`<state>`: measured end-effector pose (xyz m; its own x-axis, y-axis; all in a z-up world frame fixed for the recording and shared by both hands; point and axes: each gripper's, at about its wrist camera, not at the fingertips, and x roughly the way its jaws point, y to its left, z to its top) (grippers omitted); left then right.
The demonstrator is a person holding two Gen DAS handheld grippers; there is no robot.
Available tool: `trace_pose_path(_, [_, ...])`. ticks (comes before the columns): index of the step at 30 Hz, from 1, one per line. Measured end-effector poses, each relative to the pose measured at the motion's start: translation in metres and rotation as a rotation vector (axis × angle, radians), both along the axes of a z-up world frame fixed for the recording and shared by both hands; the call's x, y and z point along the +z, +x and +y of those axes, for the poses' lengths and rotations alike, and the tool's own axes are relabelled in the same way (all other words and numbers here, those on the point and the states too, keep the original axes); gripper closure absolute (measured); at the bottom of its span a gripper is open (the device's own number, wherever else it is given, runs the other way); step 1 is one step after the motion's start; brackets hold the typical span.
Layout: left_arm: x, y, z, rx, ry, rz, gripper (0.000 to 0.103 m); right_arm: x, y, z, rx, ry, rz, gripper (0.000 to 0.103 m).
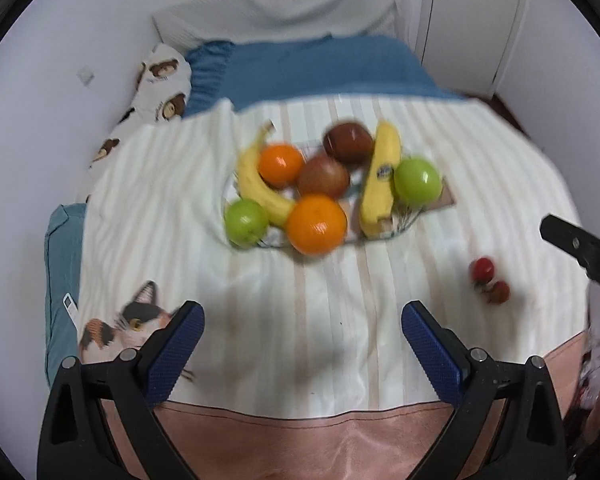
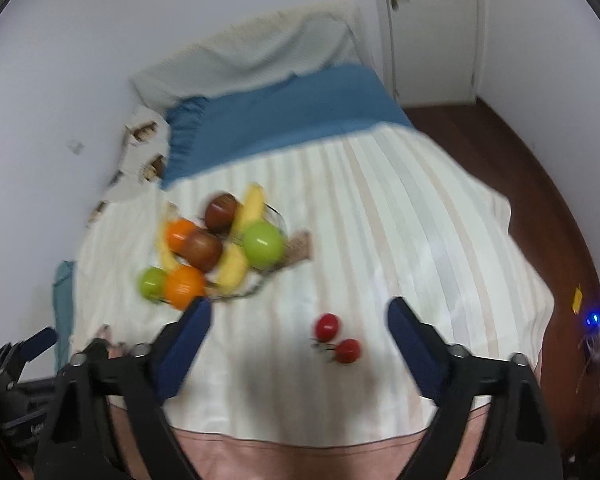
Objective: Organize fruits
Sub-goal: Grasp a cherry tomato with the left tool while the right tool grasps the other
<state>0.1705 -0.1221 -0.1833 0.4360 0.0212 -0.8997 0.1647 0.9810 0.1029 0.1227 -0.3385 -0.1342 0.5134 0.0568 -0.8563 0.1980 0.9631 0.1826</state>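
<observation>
A bed covered by a cream striped sheet (image 1: 172, 208) stood ahead of the gripper. Beyond it lay a blue blanket (image 1: 320, 68) and a white pillow (image 1: 284, 8). White walls (image 1: 52, 60), a white door (image 2: 432, 32) and dark wooden floor (image 2: 512, 148) surrounded it.

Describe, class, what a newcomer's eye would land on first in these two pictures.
A heap of bright fruit, with bananas, oranges and apples, fills a wire basket in the middle of the striped bedspread. Two small red tomatoes lie apart on the cloth, nearer the open right gripper.
</observation>
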Motion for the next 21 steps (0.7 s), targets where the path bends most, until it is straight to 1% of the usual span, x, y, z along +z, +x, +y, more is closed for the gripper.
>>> trace_pose_path(2, [-0.019,0.006,-0.011,-0.009,0.017,0.037,0.002,-0.028,0.012,-0.008,-0.001,0.008,0.051,0.033])
trace_pose_path(3, [-0.028,0.009,-0.018,-0.014,0.032,0.061,0.002,-0.039,0.017,-0.01,0.001,0.011,0.07,0.035])
trace_pose_path(7, [-0.053,0.011,-0.033,-0.036,0.067,0.109,0.002,-0.081,0.029,-0.007,0.048,0.011,0.142,0.04])
trace_pose_path(10, [-0.066,0.012,-0.038,-0.041,0.084,0.139,0.002,-0.1,0.036,0.003,0.101,-0.003,0.179,0.047])
trace_pose_path(12, [-0.072,0.012,-0.039,-0.039,0.089,0.153,0.002,-0.112,0.041,0.011,0.145,-0.027,0.202,0.055])
trace_pose_path(13, [-0.074,0.012,-0.04,-0.038,0.088,0.161,0.002,-0.118,0.043,0.014,0.163,-0.043,0.215,0.063])
trace_pose_path(14, [-0.076,0.012,-0.041,-0.037,0.087,0.167,0.002,-0.122,0.044,0.016,0.175,-0.054,0.223,0.072])
trace_pose_path(17, [-0.075,0.013,-0.049,-0.05,0.08,0.171,0.002,-0.121,0.045,0.012,0.166,-0.039,0.206,0.072])
trace_pose_path(20, [-0.069,0.016,-0.062,-0.078,0.046,0.167,0.002,-0.103,0.036,-0.006,0.109,0.014,0.156,0.072])
trace_pose_path(21, [-0.066,0.017,-0.068,-0.095,0.021,0.168,0.002,-0.096,0.033,-0.013,0.088,0.032,0.14,0.072])
